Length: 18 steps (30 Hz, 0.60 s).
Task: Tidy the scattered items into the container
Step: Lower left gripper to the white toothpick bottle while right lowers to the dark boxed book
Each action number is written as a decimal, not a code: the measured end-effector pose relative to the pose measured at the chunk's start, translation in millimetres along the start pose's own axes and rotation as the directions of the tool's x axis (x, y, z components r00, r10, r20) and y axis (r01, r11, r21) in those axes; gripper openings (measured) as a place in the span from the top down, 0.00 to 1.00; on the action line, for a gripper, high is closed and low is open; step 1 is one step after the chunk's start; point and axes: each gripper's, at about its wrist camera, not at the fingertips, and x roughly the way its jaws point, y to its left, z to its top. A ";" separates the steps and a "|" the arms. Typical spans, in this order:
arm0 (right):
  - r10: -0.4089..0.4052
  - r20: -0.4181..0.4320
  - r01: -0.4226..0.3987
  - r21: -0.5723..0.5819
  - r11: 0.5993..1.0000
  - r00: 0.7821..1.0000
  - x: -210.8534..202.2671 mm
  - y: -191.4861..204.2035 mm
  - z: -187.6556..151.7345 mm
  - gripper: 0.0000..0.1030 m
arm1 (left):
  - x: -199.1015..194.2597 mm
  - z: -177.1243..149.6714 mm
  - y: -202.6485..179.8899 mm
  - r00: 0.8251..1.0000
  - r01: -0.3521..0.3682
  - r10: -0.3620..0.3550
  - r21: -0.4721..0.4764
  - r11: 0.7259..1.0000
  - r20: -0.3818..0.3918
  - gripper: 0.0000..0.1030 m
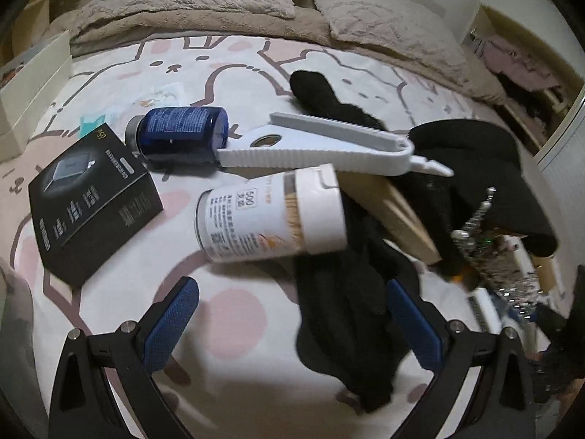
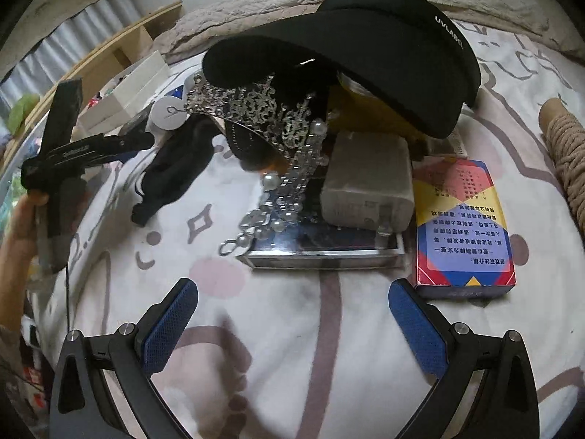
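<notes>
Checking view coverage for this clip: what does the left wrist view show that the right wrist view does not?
Only the left wrist view shows the blue bottle, the black box, the white cotton-swab jar and the white clip.

Only the right wrist view shows the black visor, the colourful card box, the grey block and the twine spool.

Both show the silver tiara, the cartoon-print bedsheet, and open tongs.
</notes>
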 end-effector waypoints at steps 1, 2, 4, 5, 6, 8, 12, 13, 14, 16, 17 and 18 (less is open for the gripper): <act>-0.003 0.008 0.003 0.016 1.000 1.000 -1.1 -3.6 -0.3 0.00 | 2.0 0.8 1.0 1.000 -0.003 0.003 0.001 1.000 -0.004 0.00; 0.001 0.019 -0.002 0.032 0.999 1.000 -2.3 -7.3 -0.6 0.00 | 4.0 2.2 2.0 1.000 -0.005 0.005 0.002 1.000 -0.006 0.00; 0.019 0.037 -0.021 0.062 0.998 0.999 -5.2 -15.7 -1.8 0.00 | 6.6 5.2 3.9 1.000 -0.009 0.009 0.002 1.000 -0.008 0.00; 0.022 0.042 -0.025 0.068 0.997 0.999 -5.8 -18.1 -2.0 0.00 | 8.2 7.1 5.1 1.000 -0.012 0.012 0.000 1.000 -0.009 0.00; 0.017 0.046 -0.020 0.070 0.997 0.999 -6.5 -20.6 -1.9 0.00 | 9.3 8.8 6.8 1.000 -0.013 0.013 -0.006 1.000 -0.008 0.00; -0.026 0.049 0.024 0.045 0.999 0.998 -6.5 -24.1 -0.9 0.00 | 12.1 15.0 11.6 1.000 -0.013 0.013 -0.024 1.000 -0.004 0.00; -0.061 0.074 0.057 0.065 0.996 0.995 -7.2 -35.8 -3.2 0.00 | 17.5 26.8 19.0 1.000 -0.010 0.010 -0.046 0.999 0.012 0.00; -0.060 0.079 0.055 0.064 0.996 0.995 -8.0 -35.8 -3.7 0.00 | 18.5 28.6 19.5 1.000 -0.009 0.010 -0.047 0.999 0.016 0.00; -0.065 0.080 0.060 0.058 0.996 0.995 -8.1 -35.0 -4.1 0.00 | 19.3 30.0 19.6 1.000 -0.011 0.012 -0.046 0.999 0.023 0.00; -0.081 0.079 0.078 0.043 0.996 0.994 -8.1 -33.0 -4.5 0.00 | 21.0 31.8 18.2 0.999 -0.009 0.011 -0.038 0.999 0.042 0.00; -0.091 0.077 0.089 0.031 0.996 0.993 -7.7 -29.9 -4.1 0.00 | 22.9 32.4 16.6 0.999 -0.005 0.007 -0.031 1.000 0.044 0.00; -0.095 0.075 0.094 0.021 0.995 0.993 -7.4 -27.4 -3.8 0.00 | 24.8 33.0 15.1 0.999 -0.002 0.003 -0.026 1.000 0.044 0.00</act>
